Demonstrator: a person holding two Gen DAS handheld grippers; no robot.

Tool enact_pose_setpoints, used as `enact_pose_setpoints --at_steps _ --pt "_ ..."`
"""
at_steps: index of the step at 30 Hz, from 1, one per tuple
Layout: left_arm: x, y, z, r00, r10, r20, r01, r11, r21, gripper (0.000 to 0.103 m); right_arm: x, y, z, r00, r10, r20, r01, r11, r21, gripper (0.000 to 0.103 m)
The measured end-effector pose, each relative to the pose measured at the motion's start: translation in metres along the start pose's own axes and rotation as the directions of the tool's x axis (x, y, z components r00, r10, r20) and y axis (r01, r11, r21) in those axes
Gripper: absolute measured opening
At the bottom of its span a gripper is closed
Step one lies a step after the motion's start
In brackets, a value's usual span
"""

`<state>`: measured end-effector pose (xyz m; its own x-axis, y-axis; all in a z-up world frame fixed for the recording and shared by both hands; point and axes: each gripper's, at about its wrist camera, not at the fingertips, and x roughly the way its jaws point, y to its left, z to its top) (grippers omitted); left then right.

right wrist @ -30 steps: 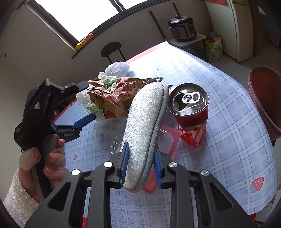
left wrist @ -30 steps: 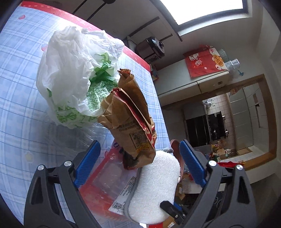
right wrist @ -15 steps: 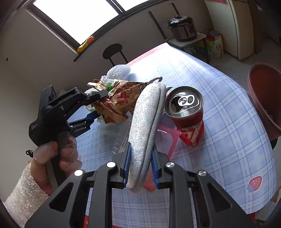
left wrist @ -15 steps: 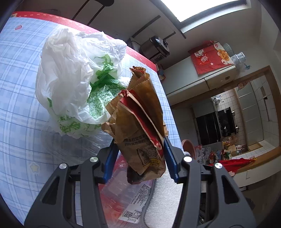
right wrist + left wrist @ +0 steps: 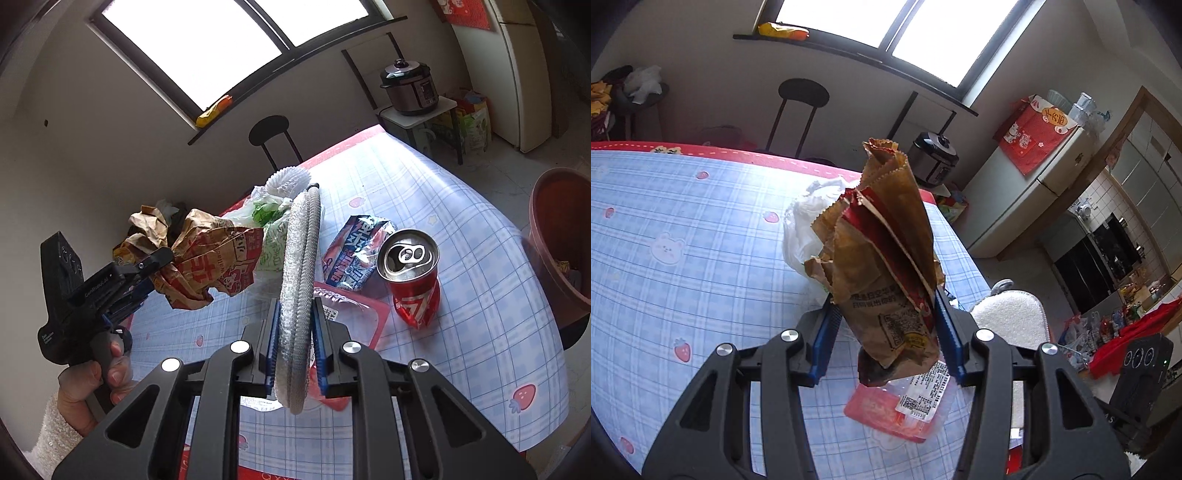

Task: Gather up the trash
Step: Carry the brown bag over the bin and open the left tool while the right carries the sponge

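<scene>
My left gripper (image 5: 884,325) is shut on a crumpled brown and red paper bag (image 5: 886,254) and holds it up above the table. It shows at the left of the right wrist view (image 5: 210,262). My right gripper (image 5: 295,343) is shut on a white and grey cleaning pad (image 5: 299,273), held on edge above the table; the pad also shows in the left wrist view (image 5: 1012,317). On the table lie a white and green plastic bag (image 5: 271,221), a dented red can (image 5: 413,277), a blue snack wrapper (image 5: 351,251) and a red plastic tray (image 5: 894,410).
The table has a blue checked cloth (image 5: 683,266) with a red border. A brown bin (image 5: 561,236) stands off the table's right edge. A black stool (image 5: 801,96) stands behind the table. A fridge (image 5: 1027,195) and a pressure cooker (image 5: 410,88) stand at the wall.
My left gripper closed on the paper bag and lifted it up and away from the plastic bag. My right gripper stayed shut on the pad and rose slightly.
</scene>
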<state>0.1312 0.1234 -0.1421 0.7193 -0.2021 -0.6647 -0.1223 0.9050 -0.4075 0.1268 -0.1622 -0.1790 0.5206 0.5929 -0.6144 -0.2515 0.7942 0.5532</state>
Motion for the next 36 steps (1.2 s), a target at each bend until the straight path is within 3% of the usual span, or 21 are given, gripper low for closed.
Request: enact_pose_setpoints --at_steps 6,13,19,25,29,36 --pt "-0.050 -0.011 -0.002 0.993 0.086 0.079 -0.091 0.993 0.068 0.051 -0.051 -0.004 0.024 0.989 -0.016 0.148 0.028 0.997 -0.074 0.017" --pt "-0.074 -0.046 0.001 0.990 0.081 0.113 -0.095 0.988 0.125 0.051 -0.126 -0.044 0.054 0.937 -0.115 0.330 0.157 0.982 -0.104 0.017" --pt "-0.066 -0.105 0.004 0.996 -0.004 0.094 -0.015 0.979 0.203 0.051 -0.185 -0.104 0.057 0.873 -0.229 0.431 0.257 0.966 -0.007 0.017" --pt "-0.030 -0.188 -0.004 0.993 -0.115 0.025 0.100 0.938 0.333 0.051 -0.230 -0.158 0.049 0.834 -0.303 0.461 0.300 0.950 0.083 0.017" --pt "0.008 -0.250 -0.015 0.981 -0.188 -0.040 0.188 0.895 0.404 0.051 -0.249 -0.185 0.040 0.818 -0.343 0.461 0.322 0.938 0.128 0.017" --pt "0.089 -0.355 -0.039 0.942 -0.297 -0.158 0.336 0.819 0.466 0.051 -0.277 -0.217 0.025 0.792 -0.423 0.440 0.381 0.906 0.185 0.017"
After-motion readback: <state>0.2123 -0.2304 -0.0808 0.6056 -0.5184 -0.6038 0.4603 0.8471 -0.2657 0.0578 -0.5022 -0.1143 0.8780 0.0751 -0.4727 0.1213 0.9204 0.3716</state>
